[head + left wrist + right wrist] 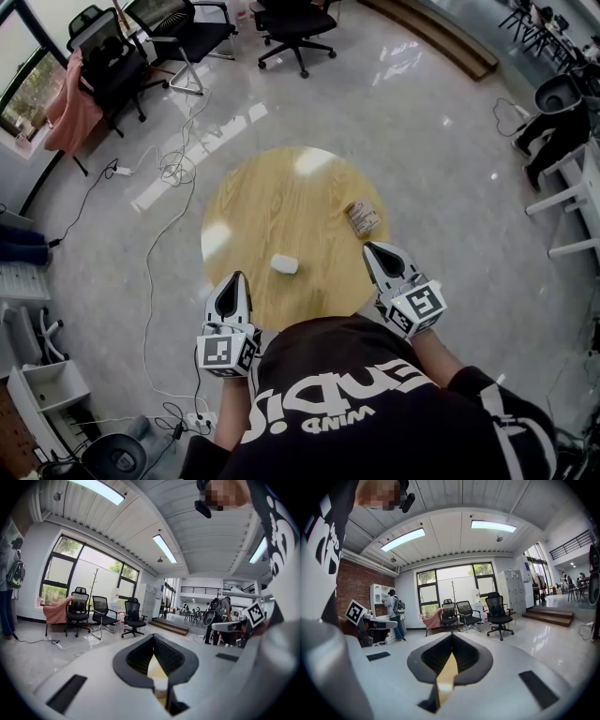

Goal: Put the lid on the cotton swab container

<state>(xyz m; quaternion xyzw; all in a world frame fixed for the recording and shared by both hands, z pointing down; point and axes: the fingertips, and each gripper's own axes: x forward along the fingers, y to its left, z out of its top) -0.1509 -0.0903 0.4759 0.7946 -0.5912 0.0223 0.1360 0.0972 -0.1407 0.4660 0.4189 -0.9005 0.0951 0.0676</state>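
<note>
The desk (272,197) is a round wooden top, and both task things lie on its near half, apart from each other. The small white lid (284,264) sits close to the near edge, roughly midway between the two grippers. It lies ahead and to the right of the left gripper (235,281), which looks the nearer one to it. The cotton swab container (362,217) rests towards the right edge of the desk, just beyond the tip of the right gripper (373,251), and is turned at a slant to the near edge. Its exact long axis is too small to read.

Both grippers hover over the near edge with their jaws pressed together on nothing. By my reading, the left suits the lid and the right can steady the container. The lid must travel right and away to reach it.
</note>
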